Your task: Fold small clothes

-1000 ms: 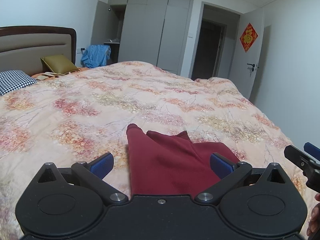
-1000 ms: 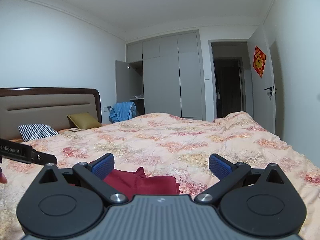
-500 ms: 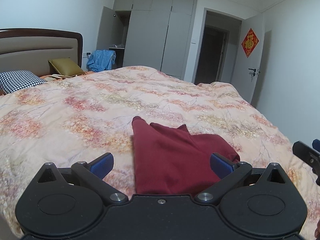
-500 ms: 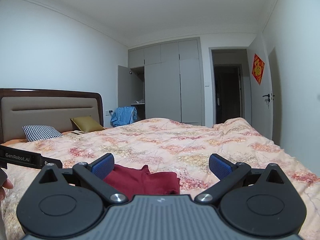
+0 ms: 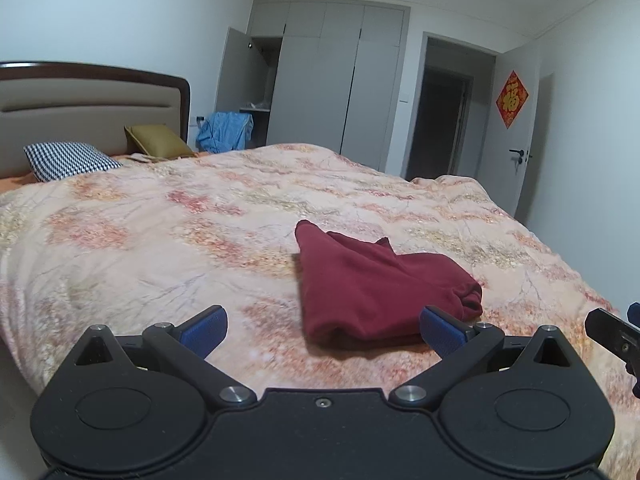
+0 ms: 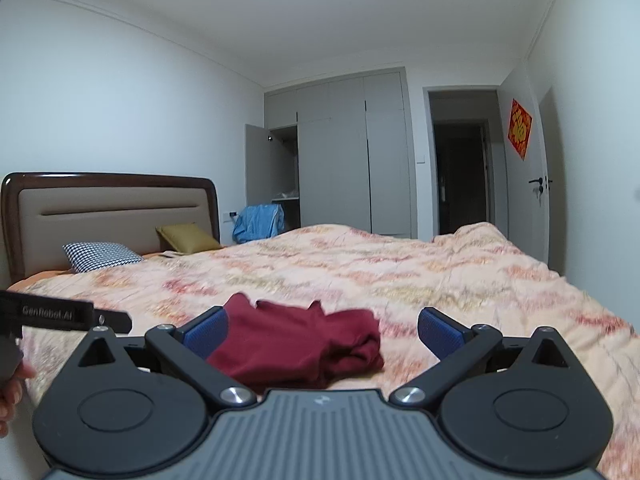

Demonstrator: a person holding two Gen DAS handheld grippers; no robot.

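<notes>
A dark red garment (image 5: 372, 284) lies folded in a compact pile on the floral bedspread (image 5: 160, 240), near the bed's front edge. My left gripper (image 5: 323, 326) is open and held back from it, its blue pads empty. The same garment (image 6: 304, 344) shows low in the right wrist view, just beyond my right gripper (image 6: 323, 326), which is also open and holds nothing. The right gripper's tip (image 5: 612, 334) pokes in at the right edge of the left wrist view. The left gripper's body (image 6: 60, 314) crosses the left edge of the right wrist view.
A checked pillow (image 5: 68, 160) and an olive cushion (image 5: 156, 142) rest by the headboard (image 5: 92, 108). Blue clothing (image 5: 224, 132) hangs by the open wardrobe (image 5: 324, 80). A doorway (image 5: 440, 120) and a white door (image 5: 516, 128) stand at the back right.
Both grippers have drawn back and away from the red garment, which stays folded on the bed. Both cameras now see more of the room and the bed's near edge.
</notes>
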